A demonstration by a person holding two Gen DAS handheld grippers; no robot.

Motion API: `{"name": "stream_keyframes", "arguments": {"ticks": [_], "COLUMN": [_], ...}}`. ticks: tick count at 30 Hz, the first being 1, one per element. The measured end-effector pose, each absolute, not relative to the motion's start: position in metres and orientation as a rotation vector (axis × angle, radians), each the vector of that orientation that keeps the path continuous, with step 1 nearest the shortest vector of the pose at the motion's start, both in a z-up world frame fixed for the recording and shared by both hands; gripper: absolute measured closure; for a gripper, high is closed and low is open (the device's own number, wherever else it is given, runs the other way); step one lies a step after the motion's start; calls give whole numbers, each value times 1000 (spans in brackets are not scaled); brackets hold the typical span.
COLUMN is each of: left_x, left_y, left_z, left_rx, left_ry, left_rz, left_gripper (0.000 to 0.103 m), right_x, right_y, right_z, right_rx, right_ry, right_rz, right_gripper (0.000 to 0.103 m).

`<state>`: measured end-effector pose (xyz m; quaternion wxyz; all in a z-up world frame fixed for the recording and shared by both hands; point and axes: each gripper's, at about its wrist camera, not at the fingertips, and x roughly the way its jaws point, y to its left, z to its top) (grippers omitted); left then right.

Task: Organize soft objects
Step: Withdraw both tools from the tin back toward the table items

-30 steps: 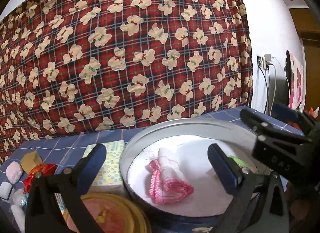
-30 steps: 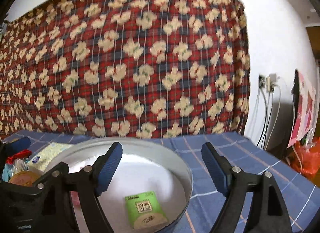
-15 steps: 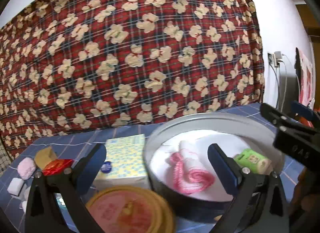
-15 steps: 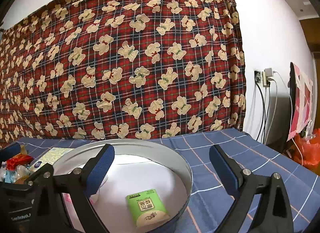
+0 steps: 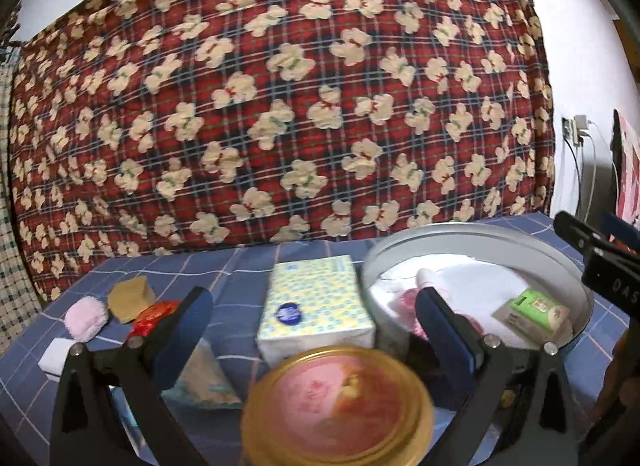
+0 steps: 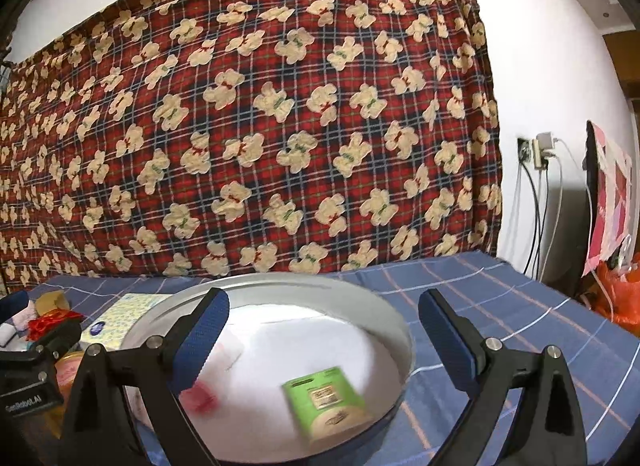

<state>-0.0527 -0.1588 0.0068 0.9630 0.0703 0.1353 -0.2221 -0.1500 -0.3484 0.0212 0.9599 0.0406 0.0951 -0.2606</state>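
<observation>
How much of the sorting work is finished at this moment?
Done: pink towel and green tissue pack lie in the round metal tray. In hand: nothing; left tool and right tool are open. Left: yellow tissue box, pink sponge, tan sponge.

Round tray [image 6: 394, 330]: dull metal. Tablecloth [image 6: 500, 298]: matt checked cloth. Tissue pack [image 5: 316, 298]: glossy plastic. Lid [image 5: 338, 406]: shiny gold metal.

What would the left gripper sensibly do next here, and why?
Probably ease the left gripper forward and down onto the yellow tissue pack. It is open and empty, and the pack lies on the cloth between its fingers, beside the round tin that already holds a pink towel and a green packet.
</observation>
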Motion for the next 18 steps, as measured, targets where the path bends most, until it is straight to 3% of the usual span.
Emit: {"name": "stream_keyframes", "arguments": {"ticks": [18], "left_x": [-26], "left_y": [-91], "left_z": [3], "left_rx": [67], "left_ry": [332], "left_rz": [-358], "left_gripper": [0], "right_x": [-111], "right_y": [-269], "right_z": [15], "right_rx": [89], "right_ry": [252], "right_rz": [-354], "right_gripper": [6]}}
